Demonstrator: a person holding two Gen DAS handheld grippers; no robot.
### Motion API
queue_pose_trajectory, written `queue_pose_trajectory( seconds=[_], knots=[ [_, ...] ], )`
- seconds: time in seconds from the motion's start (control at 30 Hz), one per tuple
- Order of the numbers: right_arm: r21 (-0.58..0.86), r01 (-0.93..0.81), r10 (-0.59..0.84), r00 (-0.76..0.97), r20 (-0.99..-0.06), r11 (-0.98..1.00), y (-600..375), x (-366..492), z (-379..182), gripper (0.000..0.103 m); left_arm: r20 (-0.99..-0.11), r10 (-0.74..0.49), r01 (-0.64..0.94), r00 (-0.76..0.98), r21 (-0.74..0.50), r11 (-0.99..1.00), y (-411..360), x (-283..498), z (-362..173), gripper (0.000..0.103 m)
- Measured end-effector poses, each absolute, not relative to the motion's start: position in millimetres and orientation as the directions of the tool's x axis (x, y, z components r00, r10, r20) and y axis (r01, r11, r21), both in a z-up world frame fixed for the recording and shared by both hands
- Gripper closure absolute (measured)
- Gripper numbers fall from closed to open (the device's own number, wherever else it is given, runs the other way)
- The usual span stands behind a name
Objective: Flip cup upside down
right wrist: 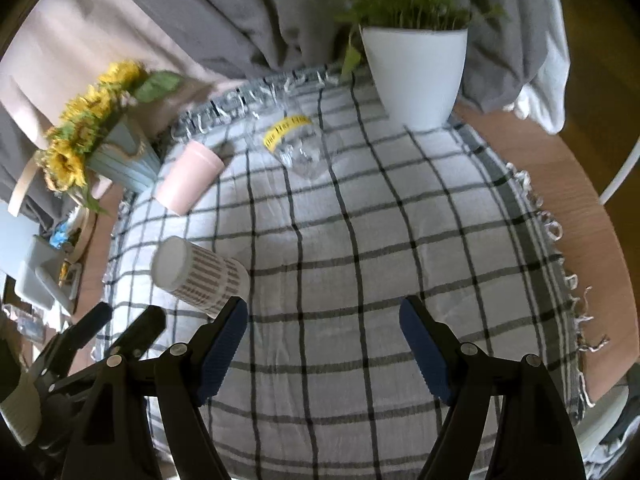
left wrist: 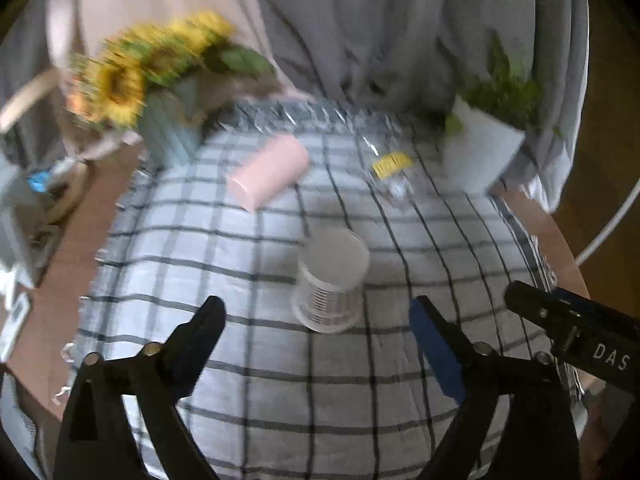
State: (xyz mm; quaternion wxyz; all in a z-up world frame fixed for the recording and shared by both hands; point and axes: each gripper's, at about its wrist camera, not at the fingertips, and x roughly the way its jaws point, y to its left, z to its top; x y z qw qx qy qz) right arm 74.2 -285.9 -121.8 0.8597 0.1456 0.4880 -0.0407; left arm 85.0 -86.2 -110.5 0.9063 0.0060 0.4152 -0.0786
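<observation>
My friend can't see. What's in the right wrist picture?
An open claw hangs over a checked tablecloth. At its left stands a white striped cup, upside down. Farther back are a pink cup, a clear cup, sunflowers and a potted plant.

hand-held gripper (right wrist: 322, 344) | black arms | blue ribbed pads (right wrist: 222, 348) | silver screws

Home setting: checked tablecloth (right wrist: 360, 240), sunflower vase (right wrist: 120, 160), potted plant (right wrist: 416, 68), curtains (right wrist: 240, 12)

cup (left wrist: 332, 280) white, grey-striped | cloth (right wrist: 360, 240) white, black-checked | tumbler (right wrist: 188, 178) pink
</observation>
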Motion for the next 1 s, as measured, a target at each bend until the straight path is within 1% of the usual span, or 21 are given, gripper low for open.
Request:
queue_pose_trajectory(
  seconds=[0.03, 0.1, 0.2, 0.23, 0.43, 0.63, 0.73, 0.9, 1.0],
  knots=[
    [0.201, 0.206, 0.058, 0.546, -0.836, 0.958, -283, 67, -114, 0.023, -0.735, -0.129, 0.137, 0.666, -0.049, 0.989, -81, 79, -105, 0.0],
    [0.181, 0.2, 0.03, 0.585, -0.81, 0.963, -276, 57, -102, 0.02, -0.688, -0.102, 0.124, 0.719, -0.018, 0.992, -70, 64, -91, 0.0],
    [0.154, 0.211, -0.02, 0.649, -0.761, 0.965, -260, 34, -81, 0.016, -0.65, -0.082, 0.119, 0.756, 0.014, 0.993, -55, 53, -77, 0.0],
    [0.152, 0.217, -0.031, 0.663, -0.748, 0.964, -254, 28, -75, 0.014, -0.64, -0.082, 0.119, 0.764, 0.015, 0.993, -48, 50, -72, 0.0],
    [0.16, 0.263, -0.085, 0.725, -0.684, 0.951, -222, -5, -50, 0.01, -0.577, -0.107, 0.146, 0.81, 0.022, 0.989, -12, 33, -46, 0.0],
    [0.145, 0.283, -0.125, 0.752, -0.647, 0.948, -189, -32, -39, 0.01, -0.537, -0.124, 0.171, 0.834, 0.038, 0.985, 11, 10, -30, 0.0],
    [0.136, 0.275, -0.129, 0.761, -0.636, 0.952, -178, -42, -33, 0.01, -0.529, -0.131, 0.16, 0.839, 0.008, 0.987, 22, -1, -24, 0.0],
    [0.125, 0.252, -0.123, 0.777, -0.617, 0.96, -172, -55, -25, 0.01, -0.501, -0.095, 0.121, 0.86, 0.019, 0.992, 26, -17, -17, 0.0],
    [0.108, 0.239, -0.126, 0.783, -0.609, 0.965, -172, -62, -21, 0.01, -0.5, -0.095, 0.127, 0.861, 0.031, 0.991, 23, -23, -16, 0.0]
  ],
)
